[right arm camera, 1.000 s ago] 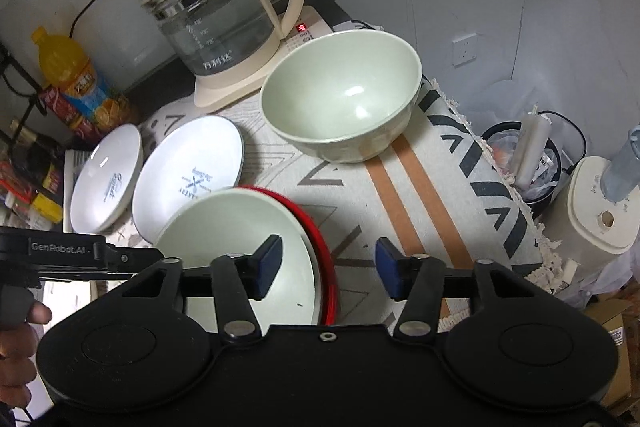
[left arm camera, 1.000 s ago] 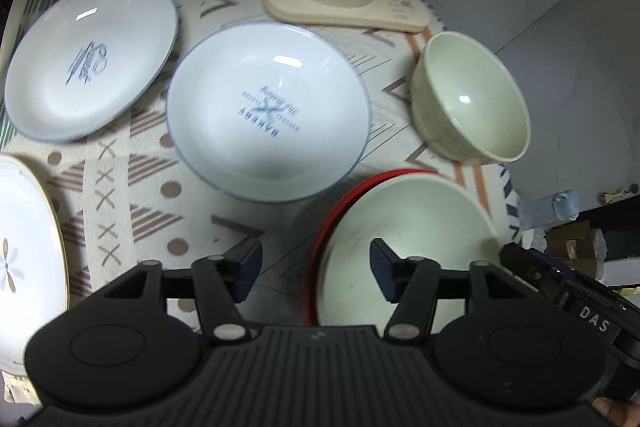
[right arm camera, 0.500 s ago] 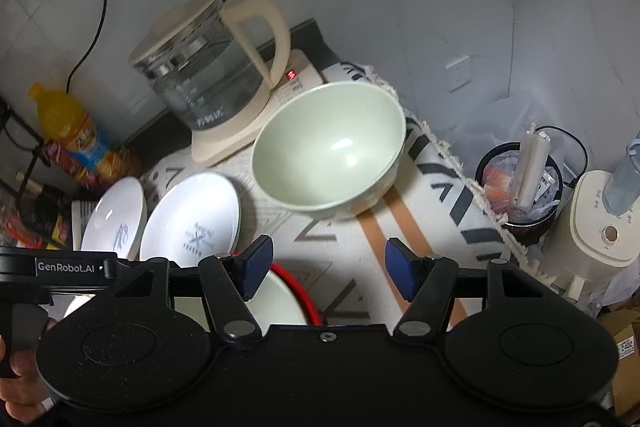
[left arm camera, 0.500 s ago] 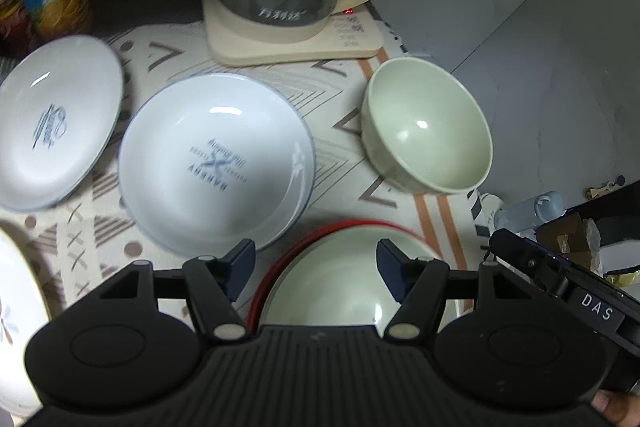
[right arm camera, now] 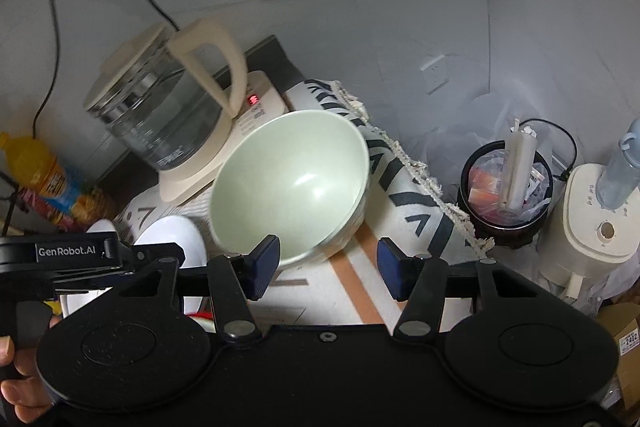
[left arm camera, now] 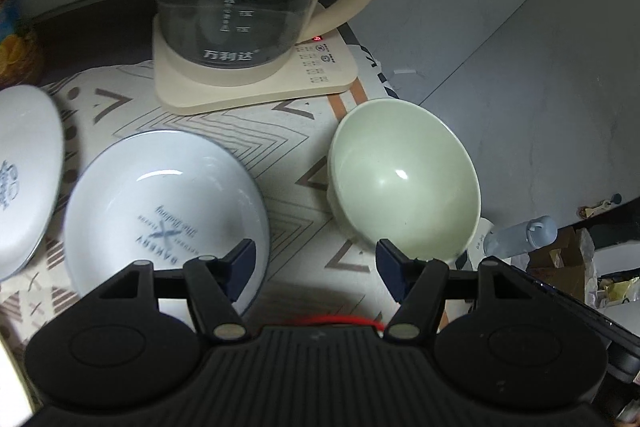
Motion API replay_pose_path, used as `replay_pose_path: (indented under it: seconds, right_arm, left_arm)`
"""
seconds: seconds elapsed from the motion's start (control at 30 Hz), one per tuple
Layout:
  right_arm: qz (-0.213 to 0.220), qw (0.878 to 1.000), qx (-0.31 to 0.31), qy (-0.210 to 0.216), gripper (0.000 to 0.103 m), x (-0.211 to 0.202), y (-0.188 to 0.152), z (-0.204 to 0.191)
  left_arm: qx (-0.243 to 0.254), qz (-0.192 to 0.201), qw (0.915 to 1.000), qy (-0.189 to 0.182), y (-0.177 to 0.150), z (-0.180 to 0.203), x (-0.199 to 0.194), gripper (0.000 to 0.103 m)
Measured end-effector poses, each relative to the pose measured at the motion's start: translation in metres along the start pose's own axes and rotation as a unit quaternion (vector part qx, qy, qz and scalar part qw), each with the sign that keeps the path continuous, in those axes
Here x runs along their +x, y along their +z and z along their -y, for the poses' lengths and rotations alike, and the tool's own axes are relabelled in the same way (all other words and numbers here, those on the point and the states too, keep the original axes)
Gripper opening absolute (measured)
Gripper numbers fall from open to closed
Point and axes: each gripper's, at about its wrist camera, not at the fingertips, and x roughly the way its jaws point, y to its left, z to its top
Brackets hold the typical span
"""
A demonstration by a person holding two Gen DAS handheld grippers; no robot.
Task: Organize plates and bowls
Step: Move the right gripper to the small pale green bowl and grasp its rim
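Green bowl (right arm camera: 288, 183): glazed, rigid, slippery, breakable; I would pinch its near rim.
Right gripper (right arm camera: 326, 263): spread, empty.
Left gripper (left arm camera: 316, 263): spread, empty.

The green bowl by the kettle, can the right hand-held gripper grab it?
Probably yes. The right hand-held gripper is open, and the green bowl sits just ahead with its near rim by the left fingertip. Nothing lies between them; the kettle stands behind the bowl.
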Motion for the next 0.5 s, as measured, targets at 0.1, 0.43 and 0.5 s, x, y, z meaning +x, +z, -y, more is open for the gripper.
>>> replay_pose_path:
  seconds: [0.1, 0.43, 0.5]
  right_arm:
    - [-0.005, 1.0, 0.009, -0.002, 0.053, 0.01, 0.007, 0.004]
    - [-0.02, 0.999, 0.018, -0.028, 0.053, 0.04, 0.024, 0.015]
    - [-0.02, 0.999, 0.014, -0.036, 0.053, 0.045, 0.027, 0.015]
  left_arm:
    - [-0.001, -0.011, 0.9999, -0.008, 0.008, 0.004, 0.012, 0.064]
    - [-0.008, -0.038, 0.9992, -0.01, 0.034, 0.012, 0.058, 0.064]
    - [-0.004, -0.04, 0.9991, -0.012, 0.038, 0.014, 0.064, 0.064]
